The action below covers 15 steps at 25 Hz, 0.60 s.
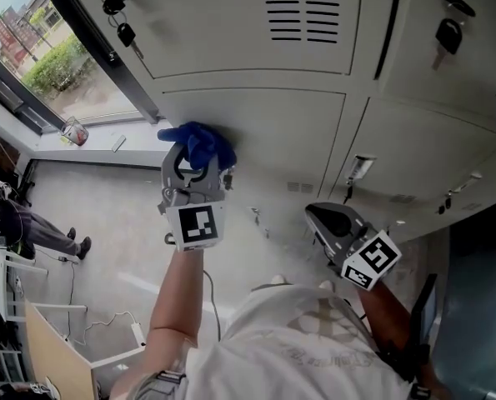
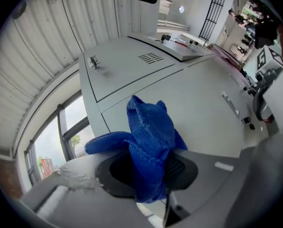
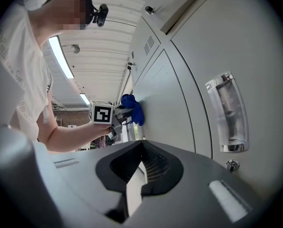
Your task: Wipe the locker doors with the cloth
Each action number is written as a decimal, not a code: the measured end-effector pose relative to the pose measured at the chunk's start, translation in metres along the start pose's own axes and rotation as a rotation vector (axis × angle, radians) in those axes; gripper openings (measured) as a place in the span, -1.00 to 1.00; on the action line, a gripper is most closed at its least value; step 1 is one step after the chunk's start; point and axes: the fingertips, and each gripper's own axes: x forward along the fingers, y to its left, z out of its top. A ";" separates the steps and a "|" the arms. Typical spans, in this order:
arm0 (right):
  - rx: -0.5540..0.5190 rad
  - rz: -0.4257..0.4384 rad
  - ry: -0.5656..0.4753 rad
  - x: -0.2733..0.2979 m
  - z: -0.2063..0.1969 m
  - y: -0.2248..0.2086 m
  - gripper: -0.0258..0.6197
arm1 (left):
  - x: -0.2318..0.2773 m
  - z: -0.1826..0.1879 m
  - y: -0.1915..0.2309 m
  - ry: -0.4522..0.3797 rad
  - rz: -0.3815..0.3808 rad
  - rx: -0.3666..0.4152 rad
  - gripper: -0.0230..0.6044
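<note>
I have the left gripper (image 1: 194,167) pinching the blue cloth (image 1: 199,143). Its 2 jaws grip a bunched fold, so a loose wad sticks out past the tips, and that makes sense to me: the soft part meets the metal and the jaws do not scrape the paint. From the head view and the right gripper view, the wad looks to be touching the locker door (image 1: 268,127) near its upper left corner, just under the seam with the vented door (image 1: 256,23) above. I take that as a starting corner, with most of the panel not yet covered.

My right gripper (image 3: 142,164) has its jaws pressed together with nothing between them. I hold it low and well apart from the cloth, facing the neighbouring door beside its metal handle (image 3: 228,113), out of the wiping path.

Keys (image 1: 124,23) hang from the lock above and to the left, so I would keep strokes on the flat panel and away from them
</note>
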 end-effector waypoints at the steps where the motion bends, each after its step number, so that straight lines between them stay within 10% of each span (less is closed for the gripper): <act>1: 0.001 0.000 -0.001 0.000 0.000 0.000 -0.90 | 0.000 0.001 -0.001 -0.005 0.004 -0.008 -0.55; 15: 0.011 0.003 -0.006 -0.003 -0.001 -0.003 -0.90 | 0.004 0.027 -0.038 -0.059 -0.074 -0.002 -0.55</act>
